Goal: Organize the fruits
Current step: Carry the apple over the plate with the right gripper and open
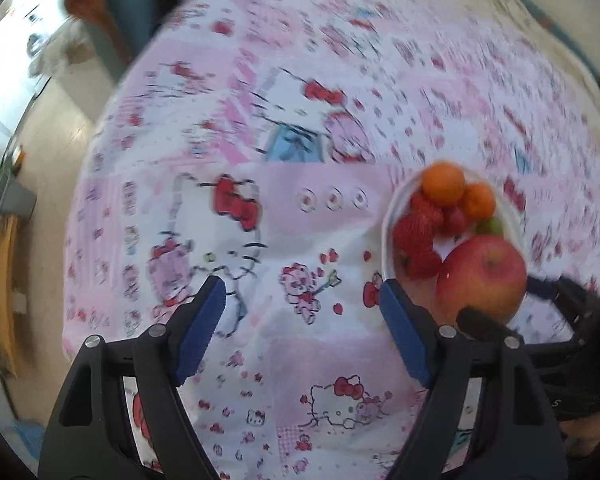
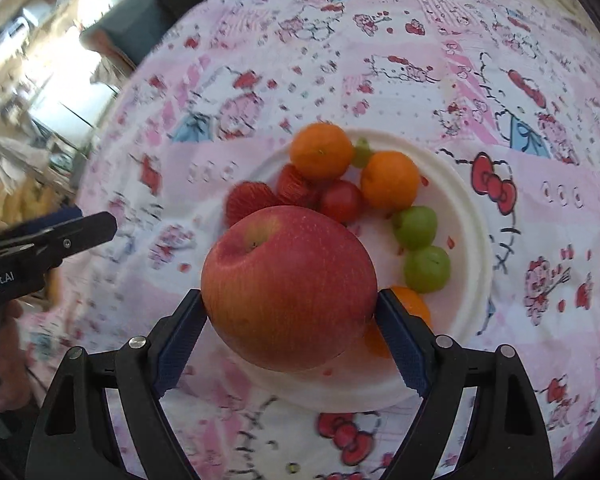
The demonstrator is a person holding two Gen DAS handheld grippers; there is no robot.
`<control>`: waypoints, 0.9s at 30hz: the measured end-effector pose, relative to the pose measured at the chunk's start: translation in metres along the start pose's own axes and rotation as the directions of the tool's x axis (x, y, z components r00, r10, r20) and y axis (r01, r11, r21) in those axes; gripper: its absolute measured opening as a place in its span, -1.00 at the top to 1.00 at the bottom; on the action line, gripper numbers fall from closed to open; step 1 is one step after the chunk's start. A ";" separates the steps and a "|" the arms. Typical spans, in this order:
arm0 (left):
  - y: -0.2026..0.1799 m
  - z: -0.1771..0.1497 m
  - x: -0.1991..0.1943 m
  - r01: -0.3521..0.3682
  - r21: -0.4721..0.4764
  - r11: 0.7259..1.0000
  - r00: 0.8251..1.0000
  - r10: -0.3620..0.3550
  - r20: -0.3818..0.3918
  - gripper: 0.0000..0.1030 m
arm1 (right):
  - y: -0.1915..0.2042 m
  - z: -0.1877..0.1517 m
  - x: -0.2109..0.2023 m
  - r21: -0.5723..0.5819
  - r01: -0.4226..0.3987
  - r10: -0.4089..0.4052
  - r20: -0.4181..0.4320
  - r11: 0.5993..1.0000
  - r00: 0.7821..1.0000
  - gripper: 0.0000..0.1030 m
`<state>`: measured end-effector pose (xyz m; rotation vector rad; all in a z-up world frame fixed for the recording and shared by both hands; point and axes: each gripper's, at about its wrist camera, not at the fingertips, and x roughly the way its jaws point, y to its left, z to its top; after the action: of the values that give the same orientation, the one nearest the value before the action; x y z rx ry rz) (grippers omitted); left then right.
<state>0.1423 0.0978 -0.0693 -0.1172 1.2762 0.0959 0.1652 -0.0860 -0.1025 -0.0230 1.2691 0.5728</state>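
My right gripper (image 2: pixel 290 304) is shut on a large red apple (image 2: pixel 290 288) and holds it over the near part of a white plate (image 2: pixel 466 216). On the plate lie two oranges (image 2: pixel 322 152), strawberries (image 2: pixel 252 200), a cherry tomato (image 2: pixel 340 200) and two green fruits (image 2: pixel 416 226); another orange (image 2: pixel 412 304) is partly hidden by my right finger. My left gripper (image 1: pixel 302 296) is open and empty over the tablecloth, left of the plate (image 1: pixel 388 224). In the left wrist view the apple (image 1: pixel 482 276) shows above the plate's near side.
A pink and white cartoon-cat tablecloth (image 1: pixel 260 120) covers the round table. The left gripper shows in the right wrist view (image 2: pixel 80 228) at the left. Furniture and floor lie beyond the table's left edge (image 1: pixel 12 200).
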 end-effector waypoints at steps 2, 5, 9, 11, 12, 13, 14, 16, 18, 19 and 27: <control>-0.005 0.002 0.005 0.043 0.021 0.999 0.999 -0.043 -0.008 -0.49 | -0.001 -0.001 0.001 -0.027 0.022 -0.022 0.015 0.999 1.000 -0.70; -0.004 0.005 0.005 0.088 -0.010 0.996 0.996 -0.088 -0.004 -0.49 | 0.000 -0.001 0.001 -0.053 0.037 -0.035 0.039 0.998 0.999 -0.71; -0.004 0.006 0.006 0.110 -0.036 0.993 0.994 -0.110 -0.007 -0.48 | -0.002 -0.003 0.003 -0.059 0.020 -0.017 0.054 0.998 0.998 -0.73; -0.005 0.005 0.006 0.101 -0.032 0.994 0.995 -0.101 -0.007 -0.49 | -0.001 -0.004 0.003 -0.069 0.019 -0.015 0.051 0.997 0.999 -0.73; -0.005 0.005 0.005 0.100 -0.033 0.994 0.995 -0.100 -0.005 -0.49 | 0.000 -0.004 0.003 -0.071 0.019 -0.015 0.047 0.997 0.999 -0.73; -0.004 0.006 0.006 0.101 -0.036 0.994 0.995 -0.101 -0.004 -0.49 | 0.000 -0.005 0.001 -0.069 0.012 -0.009 0.048 0.998 0.999 -0.73; -0.003 0.006 0.005 0.103 -0.040 0.994 0.995 -0.103 -0.001 -0.49 | -0.001 -0.005 -0.001 -0.061 -0.004 0.007 0.045 0.998 0.999 -0.73; -0.002 0.007 0.003 0.108 -0.047 0.993 0.994 -0.108 0.007 -0.49 | 0.000 -0.006 -0.006 -0.046 -0.038 0.039 0.035 0.998 0.999 -0.73; -0.003 0.008 0.002 0.109 -0.043 0.993 0.994 -0.109 0.015 -0.49 | 0.004 -0.009 -0.009 -0.052 -0.041 0.042 0.021 0.998 0.999 -0.73; -0.004 0.008 0.001 0.112 -0.040 0.993 0.994 -0.111 0.017 -0.49 | 0.005 -0.010 -0.008 -0.056 -0.028 0.028 0.013 0.998 1.000 -0.73; -0.016 -0.002 -0.014 0.124 -0.015 0.992 0.991 -0.123 0.053 -0.49 | -0.018 -0.017 -0.046 0.032 -0.054 0.052 0.073 0.998 0.996 -0.73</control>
<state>0.1386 0.0816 -0.0561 -0.2081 1.2138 0.0043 0.1497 -0.1250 -0.0715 0.0590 1.2123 0.5929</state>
